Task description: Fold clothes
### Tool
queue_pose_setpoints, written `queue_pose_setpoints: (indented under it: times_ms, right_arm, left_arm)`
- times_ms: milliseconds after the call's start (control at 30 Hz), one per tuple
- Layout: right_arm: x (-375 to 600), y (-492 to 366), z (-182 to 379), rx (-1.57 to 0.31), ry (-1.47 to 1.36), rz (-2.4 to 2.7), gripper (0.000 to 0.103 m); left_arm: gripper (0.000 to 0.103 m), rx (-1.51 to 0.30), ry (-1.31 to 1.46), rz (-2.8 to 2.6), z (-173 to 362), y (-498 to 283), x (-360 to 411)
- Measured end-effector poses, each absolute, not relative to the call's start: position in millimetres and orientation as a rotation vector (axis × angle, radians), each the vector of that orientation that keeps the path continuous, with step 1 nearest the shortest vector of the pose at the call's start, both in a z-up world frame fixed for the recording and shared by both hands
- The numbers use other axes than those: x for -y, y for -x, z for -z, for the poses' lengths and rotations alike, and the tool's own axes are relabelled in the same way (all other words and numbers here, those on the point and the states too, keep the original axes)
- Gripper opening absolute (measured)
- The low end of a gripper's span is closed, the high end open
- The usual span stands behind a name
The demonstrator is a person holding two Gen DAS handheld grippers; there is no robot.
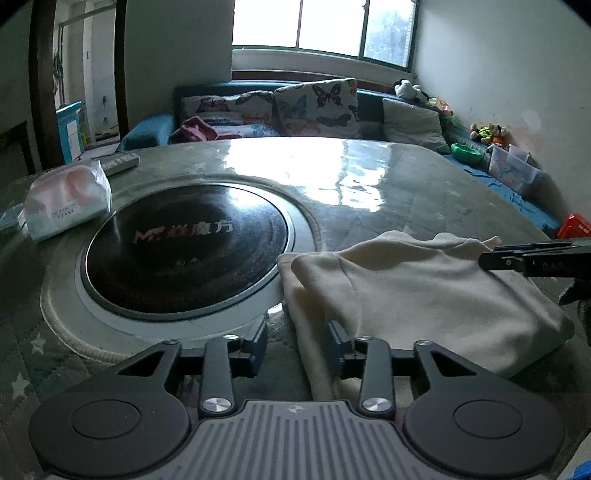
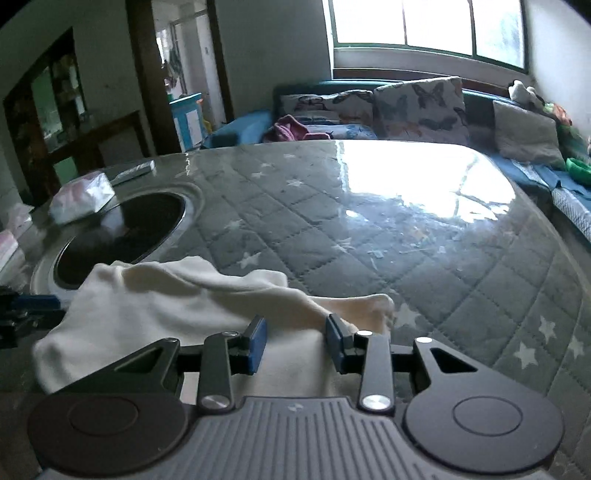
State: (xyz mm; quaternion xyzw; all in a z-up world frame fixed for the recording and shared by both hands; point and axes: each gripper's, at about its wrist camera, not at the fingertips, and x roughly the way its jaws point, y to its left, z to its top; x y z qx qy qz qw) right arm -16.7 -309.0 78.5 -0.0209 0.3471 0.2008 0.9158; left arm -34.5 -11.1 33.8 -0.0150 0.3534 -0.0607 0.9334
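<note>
On a round table [image 1: 424, 192] under a quilted, star-printed cover and a glossy clear sheet: a cream garment [image 1: 413, 291], folded into a thick soft bundle, lying just beside the black round cooktop [image 1: 184, 254] set into the table's middle. One cloth edge touching the cooktop's metal ring in the left wrist view; the rest spread toward the near right.

Left gripper [image 1: 295, 350] low at the garment's near left edge, jaws spread apart, blue pads [image 1: 258, 347] either side of a hanging strip of cloth, nothing pinched. Whether the pads touch the fabric: cannot tell.

Right gripper [image 2: 293, 343] over the garment's other side, jaws likewise parted, cream cloth filling the gap between the blue pads [image 2: 256, 343] but not clamped. Seen also from the left wrist as a dark bar [image 1: 535, 258] reaching in from the right above the fabric. In the right wrist view, a rumpled cloth corner [image 2: 380, 306] just ahead of the right-hand pad, and the left gripper's dark parts at the far left edge.

Across the cooktop from the garment, a soft tissue pack [image 1: 66, 203] resting partly on the cooktop's rim, with a grey remote control [image 1: 118, 162] behind it.

Beyond the table, a blue sofa [image 1: 147, 133] with butterfly-print cushions [image 1: 314, 107], a pink cloth [image 1: 195, 129] on the seat, soft toys [image 1: 410, 88] in the corner, and a bright window [image 1: 325, 26] above.
</note>
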Motion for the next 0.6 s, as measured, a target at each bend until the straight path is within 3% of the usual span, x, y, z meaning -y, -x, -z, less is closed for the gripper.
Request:
queue_pose_setpoints:
  times_ms: [100,233,300,433,533,600]
  right_arm:
    - [307,22,-79,-0.703,0.05,-0.416,0.044]
    - [305,30,-81,-0.688,0.059,-0.42,0.046]
    - [303,34,-81,-0.681,0.064,-0.421,0.061]
    - [301,43,-83,-0.666,0.065,-0.426,0.063]
    - [298,52,-85,-0.654,0.06,-0.428,0.074]
    - [296,58,-87,-0.64,0.069,-0.43,0.075]
  left_arm:
    - [0.047,-0.731,0.032,0.114,-34,32,11]
    - [0.051,-0.74,0.026,0.097,-33,32,14]
    - [0.053,-0.742,0.027,0.09,-33,33,14]
    - [0.056,-0.745,0.021,0.076,-34,36,15]
    - [0.059,-0.741,0.012,0.071,-36,39,16]
    - [0.063,-0.738,0.008,0.068,-37,41,17]
